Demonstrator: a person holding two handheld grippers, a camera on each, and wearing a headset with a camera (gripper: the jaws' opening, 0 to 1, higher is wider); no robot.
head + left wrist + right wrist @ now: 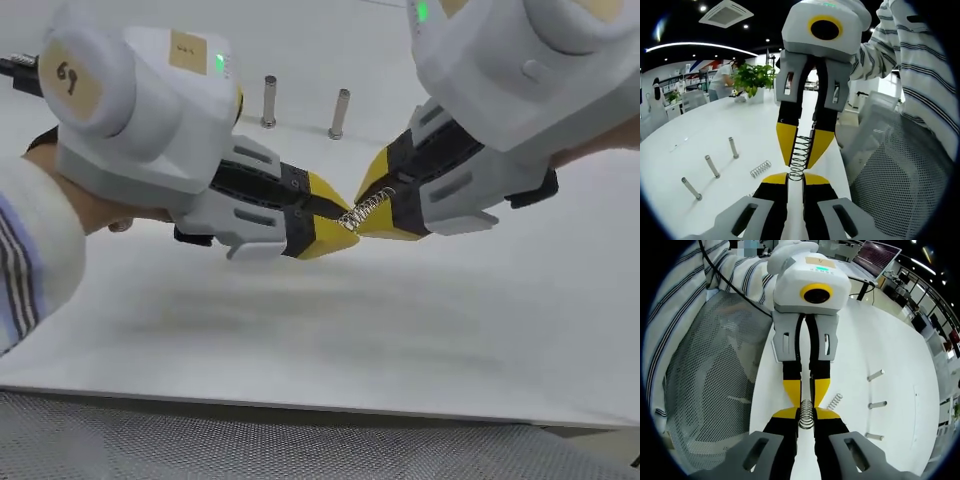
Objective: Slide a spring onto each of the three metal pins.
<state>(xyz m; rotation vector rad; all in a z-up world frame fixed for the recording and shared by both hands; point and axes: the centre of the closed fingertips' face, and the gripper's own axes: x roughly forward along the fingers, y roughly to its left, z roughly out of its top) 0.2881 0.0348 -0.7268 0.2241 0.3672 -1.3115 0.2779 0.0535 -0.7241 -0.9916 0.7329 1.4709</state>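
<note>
Two hand-held grippers meet tip to tip above a smooth, matte white tabletop [330,330]. The left gripper [338,218] has a rounded white moulded shell and black jaws ending in yellow wedge-shaped pads; it enters the head view from 9 o'clock. The right gripper [378,203], of the same build, enters from 2 o'clock. A thin, bright wire spring [364,211], an open helical coil, bridges the two sets of tips and hangs clear of the tabletop. The left jaws are clenched on one end of it and the right jaws pinch the other end. In the left gripper view, three metal pins [712,166], smooth bare cylinders, stand in a row on the tabletop at 9 o'clock from the held coil. A second spring [760,168] lies on its side at 8 o'clock, near the closest pin but apart from it. A striped knit sleeve [20,260] covers the left forearm. Grey perforated mesh [200,440] runs along the table's near edge at 6 o'clock.
</note>
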